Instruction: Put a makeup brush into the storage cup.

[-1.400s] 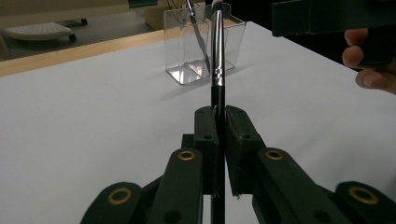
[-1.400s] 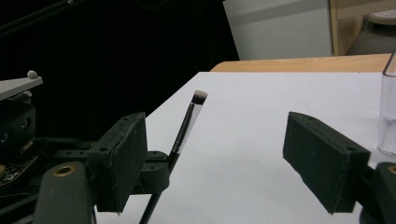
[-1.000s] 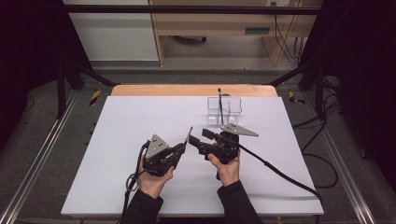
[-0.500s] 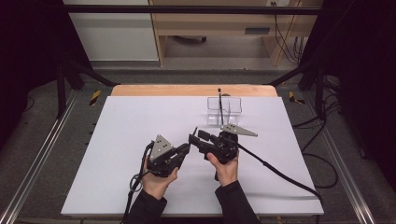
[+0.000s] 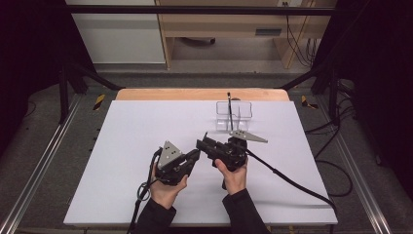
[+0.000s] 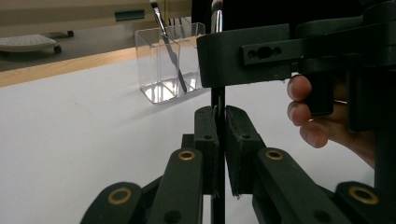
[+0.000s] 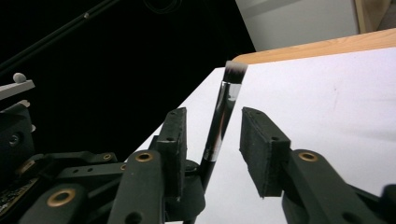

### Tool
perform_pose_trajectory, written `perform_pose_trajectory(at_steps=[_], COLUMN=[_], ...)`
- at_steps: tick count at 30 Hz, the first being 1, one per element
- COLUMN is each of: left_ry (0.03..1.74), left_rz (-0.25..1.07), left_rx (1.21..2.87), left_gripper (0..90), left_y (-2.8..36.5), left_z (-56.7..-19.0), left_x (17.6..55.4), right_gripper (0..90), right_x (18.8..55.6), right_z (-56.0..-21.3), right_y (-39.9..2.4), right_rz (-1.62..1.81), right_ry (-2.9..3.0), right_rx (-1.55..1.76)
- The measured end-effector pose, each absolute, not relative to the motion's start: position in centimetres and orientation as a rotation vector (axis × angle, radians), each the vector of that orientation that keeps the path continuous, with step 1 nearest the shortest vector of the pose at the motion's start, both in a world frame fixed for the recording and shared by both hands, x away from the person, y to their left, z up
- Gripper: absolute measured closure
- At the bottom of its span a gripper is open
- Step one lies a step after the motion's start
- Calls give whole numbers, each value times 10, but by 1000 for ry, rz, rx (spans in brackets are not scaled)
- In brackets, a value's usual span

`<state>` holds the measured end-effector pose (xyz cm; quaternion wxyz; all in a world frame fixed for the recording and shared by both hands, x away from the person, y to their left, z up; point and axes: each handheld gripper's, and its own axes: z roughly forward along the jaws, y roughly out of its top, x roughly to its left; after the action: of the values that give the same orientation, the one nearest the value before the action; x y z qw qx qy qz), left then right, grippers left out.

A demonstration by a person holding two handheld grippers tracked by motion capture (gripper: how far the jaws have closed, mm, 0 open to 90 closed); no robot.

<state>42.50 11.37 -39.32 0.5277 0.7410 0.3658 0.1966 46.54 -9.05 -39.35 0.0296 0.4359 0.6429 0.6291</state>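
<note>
Fingers of the left gripper (image 6: pixel 218 140) are clamped tight on the thin dark handle of a makeup brush (image 7: pixel 223 119), which stands nearly upright between their pads. In the right gripper view the brush rises from the left gripper's grip, its shiny metal collar and pale-tipped bristle head pointing up, and it passes between the fingers of the right gripper (image 7: pixel 212 144). Those fingers have just been closing around the brush; a clear gap shows on the far side of the handle, and the nearer pad stands just beside it, so they are half-narrowed with the brush between them, not gripping it.

In the high view the left gripper (image 5: pixel 194 157) and right gripper (image 5: pixel 202 144) meet tip to tip, each in a hand (image 5: pixel 165 187), with a black cable (image 5: pixel 292 178) trailing from the right one toward the desk's edge.

Taking the clear plastic holder (image 5: pixel 234 116) as landmark: the brush and both grippers sit on the person's side of it, near but apart, above the white desk (image 5: pixel 126 136). Inside the holder a second brush (image 5: pixel 229 105) leans with its handle up. Beyond the holder runs the desk's wooden edge (image 5: pixel 195 94).
</note>
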Motion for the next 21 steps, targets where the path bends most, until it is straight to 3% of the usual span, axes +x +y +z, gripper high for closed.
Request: perform_pose_trajectory(at_steps=[21], left_ry=[874], left_rz=[483], left_rx=[1755], left_gripper=[833], left_y=[114], left_z=[-391], left_x=[424], right_gripper=[804], right_x=[467], right_z=[-395], right_y=[-89], right_rz=[2002], right_ry=[1987], right_rx=[1376])
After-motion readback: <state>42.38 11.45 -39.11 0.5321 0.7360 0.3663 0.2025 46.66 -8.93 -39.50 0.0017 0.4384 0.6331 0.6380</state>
